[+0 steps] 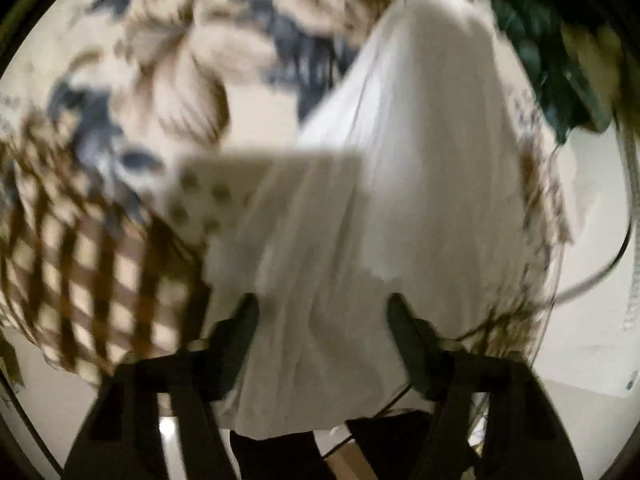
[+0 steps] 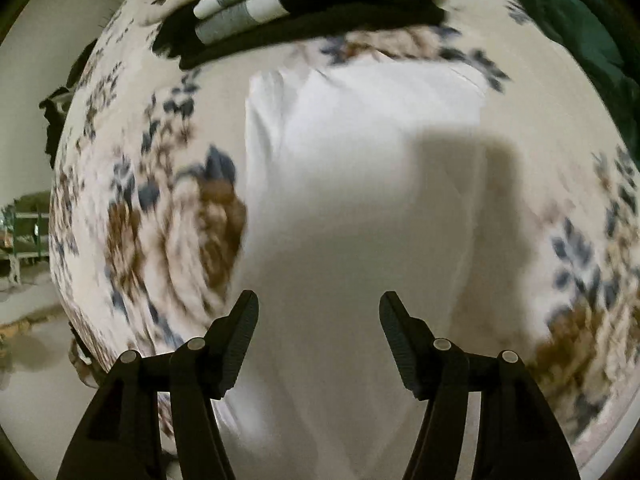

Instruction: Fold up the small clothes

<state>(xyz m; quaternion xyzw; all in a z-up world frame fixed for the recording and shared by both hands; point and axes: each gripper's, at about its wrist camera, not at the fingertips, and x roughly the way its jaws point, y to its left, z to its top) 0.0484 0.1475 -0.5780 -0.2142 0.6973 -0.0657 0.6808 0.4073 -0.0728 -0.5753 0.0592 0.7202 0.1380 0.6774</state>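
I see the left gripper (image 1: 322, 336) with its jaws spread wide, the white garment (image 1: 384, 208) lying between and beyond them, running from the bottom centre to the upper right of the frame over the floral bedspread (image 1: 168, 60). The right gripper (image 2: 318, 332) also has its jaws spread, nothing pinched, above the same white garment (image 2: 360, 152) in mid-frame. A folded black-and-grey garment (image 2: 280, 8) sits at the top of the right wrist view. Both views are blurred.
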